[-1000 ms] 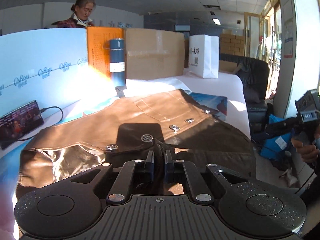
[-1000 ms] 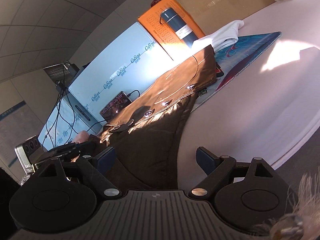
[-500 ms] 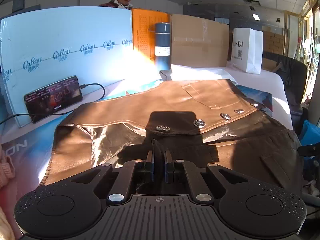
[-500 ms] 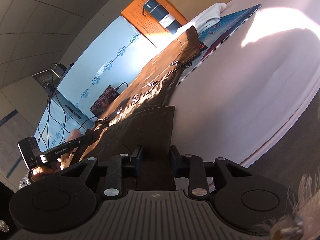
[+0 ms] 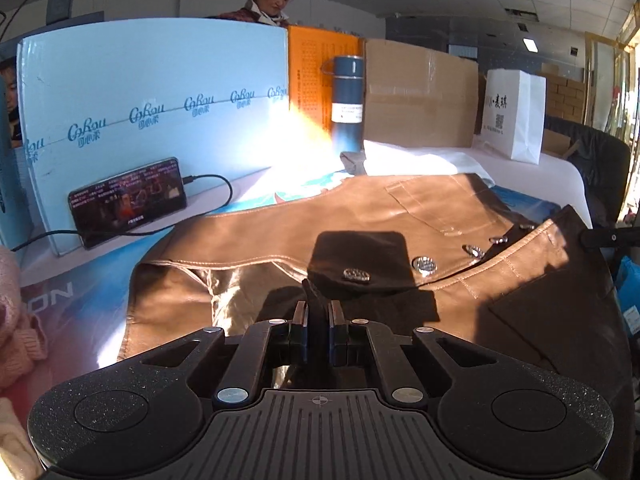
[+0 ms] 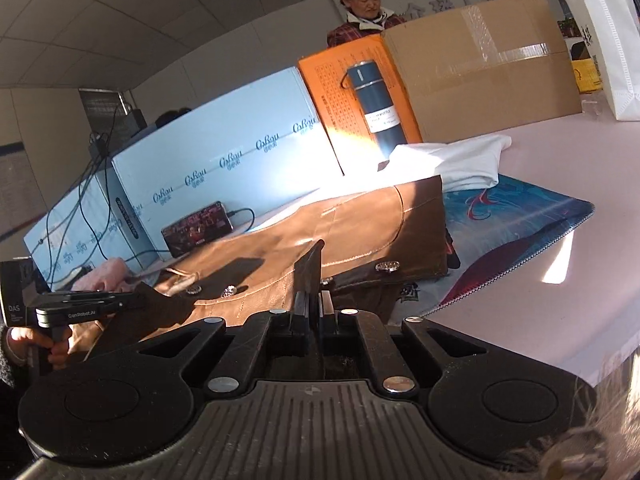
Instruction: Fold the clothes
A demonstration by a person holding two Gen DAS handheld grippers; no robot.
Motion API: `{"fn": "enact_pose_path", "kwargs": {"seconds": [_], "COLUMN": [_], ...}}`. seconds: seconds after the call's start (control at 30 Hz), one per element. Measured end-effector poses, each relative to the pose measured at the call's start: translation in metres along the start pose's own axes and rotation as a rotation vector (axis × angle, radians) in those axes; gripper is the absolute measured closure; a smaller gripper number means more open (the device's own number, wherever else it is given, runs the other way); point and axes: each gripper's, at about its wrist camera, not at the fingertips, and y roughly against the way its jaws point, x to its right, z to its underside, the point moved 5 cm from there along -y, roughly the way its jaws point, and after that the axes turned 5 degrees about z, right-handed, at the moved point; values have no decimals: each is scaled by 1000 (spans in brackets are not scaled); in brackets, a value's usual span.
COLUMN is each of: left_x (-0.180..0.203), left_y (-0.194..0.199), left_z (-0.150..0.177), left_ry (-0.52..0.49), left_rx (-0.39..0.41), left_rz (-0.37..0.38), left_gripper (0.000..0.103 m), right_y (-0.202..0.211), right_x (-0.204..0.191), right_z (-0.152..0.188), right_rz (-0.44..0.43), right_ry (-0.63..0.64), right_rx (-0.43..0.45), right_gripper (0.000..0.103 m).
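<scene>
A brown leather jacket (image 5: 360, 220) with silver snap buttons lies spread on the table, also seen in the right wrist view (image 6: 352, 224). My left gripper (image 5: 318, 320) is shut on a dark edge of the jacket near its front flap. My right gripper (image 6: 314, 308) is shut on another dark edge of the jacket, which stands up between its fingers. The left gripper and the hand holding it show at the left of the right wrist view (image 6: 80, 308).
A phone (image 5: 128, 200) on a cable leans on a light blue box (image 5: 160, 100). A blue flask (image 5: 347, 100), orange board, cardboard box (image 5: 420, 92), white bag (image 5: 514, 116) and folded white cloth (image 6: 452, 164) stand behind. A pink garment (image 5: 16, 312) lies left. A person stands behind.
My right gripper closed on the jacket edge and lifted it over the table. My left gripper stayed shut on the jacket and swung left, bringing the phone into view.
</scene>
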Motion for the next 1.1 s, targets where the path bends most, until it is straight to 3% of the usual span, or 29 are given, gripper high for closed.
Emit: {"fn": "enact_pose_path", "kwargs": {"seconds": [0.07,0.17,0.2,0.23,0.3,0.37,0.4,0.6,0.7,0.77,0.9,0.97,1.1], "left_x": [-1,-4,-6,-7,-9,-11,-12,-17,-18,-19,-19,-20,-22], "left_y": [-3,-6,-9,-11,-13,-12,-13,-17,-18,-18,-18,-18,-19], "left_z": [4,4,4,5,7,6,7,9,9,9,7,7,8], "left_ry": [-25,-29,-23,-24,-19,-3,3,35,46,52,51,52,52], "left_rx": [-25,-41,-51,-63,-72,-69,-74,-92,-95,-95,-97,-101,-108], "left_rz": [-24,-25,-19,-17,-23,-21,-17,-12,-24,-23,-28,-42,-72], "left_gripper": [89,82,80,70,57,30,25,19,13,12,12,3,2], "right_y": [-14,-17,-18,-21,-28,-37,-42,-77,-90,-92,-83,-77,-69], "right_x": [5,15,18,22,32,43,49,61,50,41,27,20,19], "right_z": [4,1,-2,-6,-16,-26,-31,-45,-44,-42,-38,-34,-25], "right_rz": [49,88,97,114,157,207,235,334,341,342,297,266,296], "right_ry": [6,-31,-45,-64,-104,-149,-179,-219,-134,-67,-26,-2,13], "right_rx": [-52,-17,-6,1,17,34,40,20,-31,-54,-76,-93,-93], "right_gripper": [93,85,72,51,41,35,35,37,76,87,92,92,91]}}
